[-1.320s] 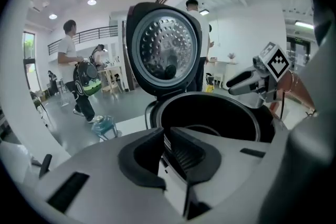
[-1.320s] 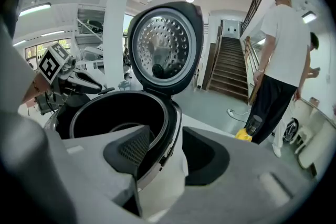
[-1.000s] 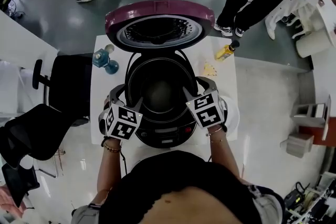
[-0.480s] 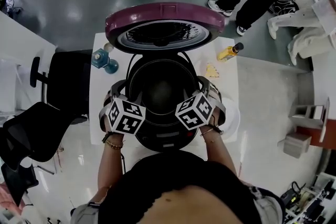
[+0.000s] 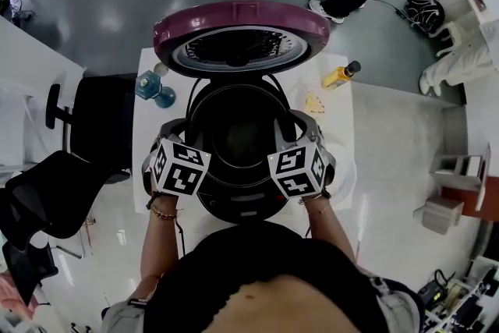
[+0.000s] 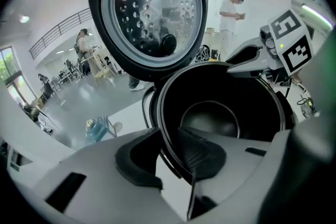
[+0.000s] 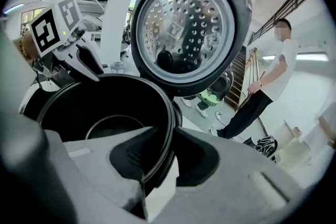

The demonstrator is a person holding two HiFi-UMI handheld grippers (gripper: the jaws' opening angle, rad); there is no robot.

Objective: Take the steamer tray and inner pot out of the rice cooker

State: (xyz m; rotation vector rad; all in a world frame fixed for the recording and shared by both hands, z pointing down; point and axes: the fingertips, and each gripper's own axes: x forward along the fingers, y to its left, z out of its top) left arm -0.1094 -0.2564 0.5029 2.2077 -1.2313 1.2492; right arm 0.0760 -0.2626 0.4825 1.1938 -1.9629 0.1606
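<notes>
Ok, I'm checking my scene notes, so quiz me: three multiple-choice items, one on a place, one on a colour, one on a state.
1. Where is the yellow bottle? A. on the floor B. on the white table, right of the rice cooker in the head view C. on the black chair
2. What colour is the lid outside? A. purple B. green C. white
3. The lid is: A. shut B. open, tipped back C. detached, on the table
Answers: B, it lies on the tabletop beside the cooker; A, purple shows around its rim; B, its perforated underside shows above the exposed inner pot.
</notes>
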